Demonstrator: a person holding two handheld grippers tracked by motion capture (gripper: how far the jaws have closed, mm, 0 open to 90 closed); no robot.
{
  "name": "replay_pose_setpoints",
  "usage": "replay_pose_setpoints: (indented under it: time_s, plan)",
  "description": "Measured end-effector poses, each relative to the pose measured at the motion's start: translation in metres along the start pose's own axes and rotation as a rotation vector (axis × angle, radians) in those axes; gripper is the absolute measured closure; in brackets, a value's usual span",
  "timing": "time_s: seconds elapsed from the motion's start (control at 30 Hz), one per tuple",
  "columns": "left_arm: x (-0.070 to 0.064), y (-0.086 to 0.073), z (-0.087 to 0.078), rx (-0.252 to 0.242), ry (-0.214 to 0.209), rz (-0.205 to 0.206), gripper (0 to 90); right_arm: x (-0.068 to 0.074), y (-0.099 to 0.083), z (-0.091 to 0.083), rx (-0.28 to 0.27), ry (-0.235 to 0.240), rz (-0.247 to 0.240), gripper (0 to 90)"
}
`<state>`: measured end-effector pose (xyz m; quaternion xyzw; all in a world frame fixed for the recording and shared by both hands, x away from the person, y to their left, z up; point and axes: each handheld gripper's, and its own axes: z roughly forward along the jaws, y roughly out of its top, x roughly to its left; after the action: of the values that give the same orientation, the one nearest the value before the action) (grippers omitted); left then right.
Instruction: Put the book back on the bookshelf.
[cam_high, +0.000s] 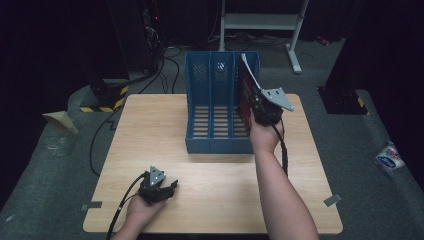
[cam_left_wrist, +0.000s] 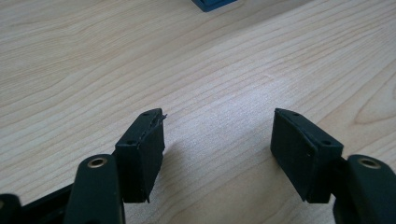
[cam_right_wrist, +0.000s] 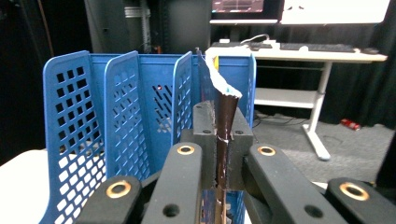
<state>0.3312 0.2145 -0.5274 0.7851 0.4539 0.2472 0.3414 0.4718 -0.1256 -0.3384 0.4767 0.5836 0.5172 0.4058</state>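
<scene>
The right claw (cam_high: 261, 107) is clamped on a thin magazine (cam_high: 246, 92), held upright on edge over the rightmost slot of the blue file rack (cam_high: 212, 142), long axis toward 12 o'clock. The left claw (cam_high: 161, 189) rests wide open on the surface (cam_high: 225, 190), at 7 o'clock, well apart.

File rack (cam_high: 220, 135) stands mid-table (cam_high: 150, 130), booklet (cam_high: 246, 95) in its right slot.

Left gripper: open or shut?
Open. The left gripper has its jaws spread wide with bare table between them, nothing held.
</scene>
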Motion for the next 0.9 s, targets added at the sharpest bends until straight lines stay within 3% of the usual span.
replay_pose_setpoints:
  time_s: [0.47, 0.73, 0.9]
  plan:
    - [0.001, 0.000, 0.000, -0.002, -0.006, 0.007, 35.2, 0.028, -0.002, 0.009, -0.065, -0.019, 0.020, 86.2]
    - [0.001, 0.000, 0.000, 0.000, -0.014, 0.006, 35.2, 0.035, -0.002, 0.009, -0.094, -0.029, 0.050, 86.2]
    - [0.000, 0.000, 0.000, 0.000, -0.014, 0.001, 35.2, 0.036, -0.006, 0.009, -0.083, -0.028, 0.056, 86.1]
